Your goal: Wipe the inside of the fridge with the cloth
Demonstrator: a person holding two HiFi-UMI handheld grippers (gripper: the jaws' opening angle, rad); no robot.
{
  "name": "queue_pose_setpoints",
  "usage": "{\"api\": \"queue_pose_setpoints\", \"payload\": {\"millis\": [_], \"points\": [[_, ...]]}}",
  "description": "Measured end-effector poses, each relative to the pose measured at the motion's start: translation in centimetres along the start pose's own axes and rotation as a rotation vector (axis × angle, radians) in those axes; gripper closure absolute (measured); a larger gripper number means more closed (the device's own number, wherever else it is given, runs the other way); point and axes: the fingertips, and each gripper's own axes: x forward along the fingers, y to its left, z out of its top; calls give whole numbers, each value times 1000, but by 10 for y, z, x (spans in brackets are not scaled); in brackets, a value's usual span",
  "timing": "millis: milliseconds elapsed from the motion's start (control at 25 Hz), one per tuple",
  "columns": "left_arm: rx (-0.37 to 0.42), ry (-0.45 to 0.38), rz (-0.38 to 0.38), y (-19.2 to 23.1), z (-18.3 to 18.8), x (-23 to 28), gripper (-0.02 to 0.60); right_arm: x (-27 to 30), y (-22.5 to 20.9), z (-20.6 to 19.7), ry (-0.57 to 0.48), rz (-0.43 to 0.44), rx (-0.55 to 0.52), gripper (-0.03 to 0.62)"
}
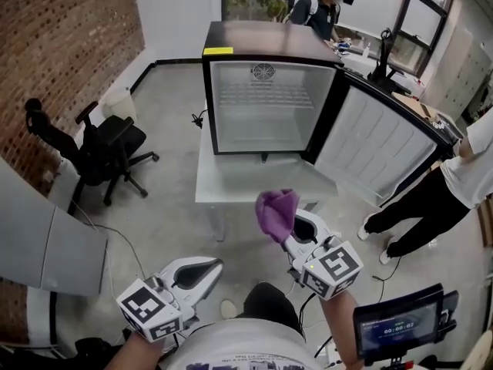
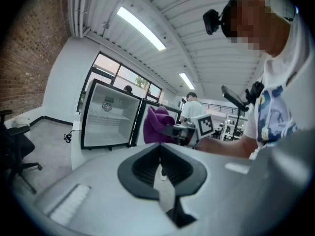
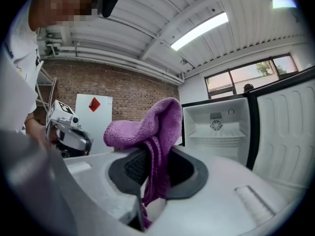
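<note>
- The right gripper [image 1: 291,236] is clamping the purple cloth [image 1: 277,211] between its jaws. The cloth is bunching above the jaw tips, with a tail hanging down between them.
- The left gripper [image 1: 209,268] is sitting low and near, on the left, with its jaws pressed together on nothing.
- The fridge [image 1: 262,122] is standing open on a white table [image 1: 231,187], straight ahead and well apart from the cloth. Its door [image 1: 377,141] is hanging out to the right.
- The right gripper is the nearer one to the opening, so the coming move is probably a forward reach into the far cavity. No wiping is under way yet.
</note>
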Motion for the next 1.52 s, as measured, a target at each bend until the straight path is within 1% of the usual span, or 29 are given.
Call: {"api": "queue_pose_setpoints", "payload": {"millis": [120, 320, 560, 760, 960, 1120, 1240, 1360, 1520], "points": [[9, 1, 19, 19, 10, 3, 577, 43, -26, 12, -16, -1, -24, 528], [15, 4, 76, 60, 32, 17, 577, 113, -75, 32, -44, -2, -44, 528], [28, 16, 104, 95, 66, 52, 577, 202, -139, 47, -28, -2, -61, 528], [35, 15, 121, 118, 76, 80, 577, 260, -184, 49, -15, -18, -78, 528], [25, 11, 152, 135, 81, 91, 577, 312, -210, 45, 26, -6, -67, 528], [21, -1, 187, 149, 86, 94, 577, 344, -228, 50, 38, -23, -59, 528], [17, -6, 209, 156, 87, 95, 577, 365, -239, 53, 52, -46, -79, 528], [14, -4, 223, 159, 87, 96, 577, 383, -247, 56, 68, -56, -88, 528], [13, -6, 248, 163, 88, 96, 577, 404, -252, 58, 86, -55, -73, 528]]}}
